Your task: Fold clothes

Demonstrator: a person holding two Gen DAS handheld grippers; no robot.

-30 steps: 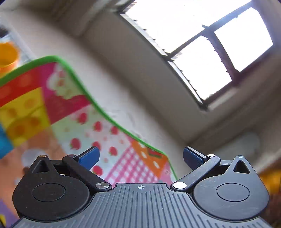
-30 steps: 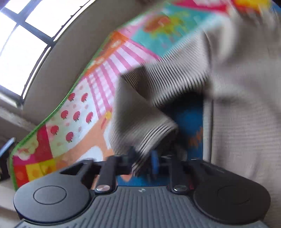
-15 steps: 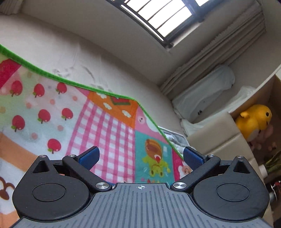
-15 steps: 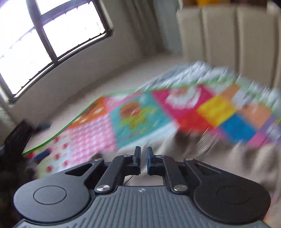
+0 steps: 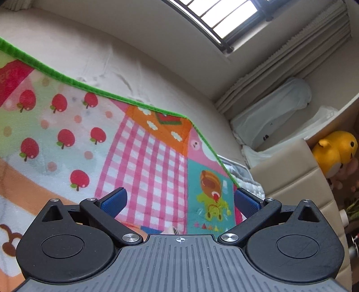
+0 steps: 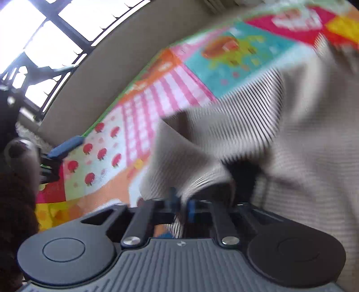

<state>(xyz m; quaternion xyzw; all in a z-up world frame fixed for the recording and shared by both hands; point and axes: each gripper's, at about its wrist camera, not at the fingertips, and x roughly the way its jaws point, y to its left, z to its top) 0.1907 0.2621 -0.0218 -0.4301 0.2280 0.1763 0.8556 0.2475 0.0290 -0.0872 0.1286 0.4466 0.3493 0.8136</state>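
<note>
A beige garment with fine dark stripes [image 6: 291,139] lies rumpled on a colourful play mat [image 6: 143,105]. My right gripper [image 6: 180,205] is low over it. Its jaws are closing, and a raised fold of the striped cloth is pinched between the blue pads. The view is blurred by motion. My left gripper [image 5: 179,200] hangs open over the pink checked patch of the mat [image 5: 145,161], nothing between its fingers. A sliver of striped cloth [image 5: 174,230] shows just under it. One blue finger of the left gripper [image 6: 65,147] shows at the left edge of the right wrist view.
The mat has a green border [image 5: 67,78] and lies on a pale floor below a window [image 5: 224,20]. Curtains [image 5: 287,58], a white bundle [image 5: 273,114], a beige sofa [image 5: 291,170] and a yellow plush toy [image 5: 336,150] stand at the right.
The left gripper tipped down from the window toward the mat corner, staying open. The right gripper, shut on nothing above the mat half a second ago, now pinches the striped cloth again.
</note>
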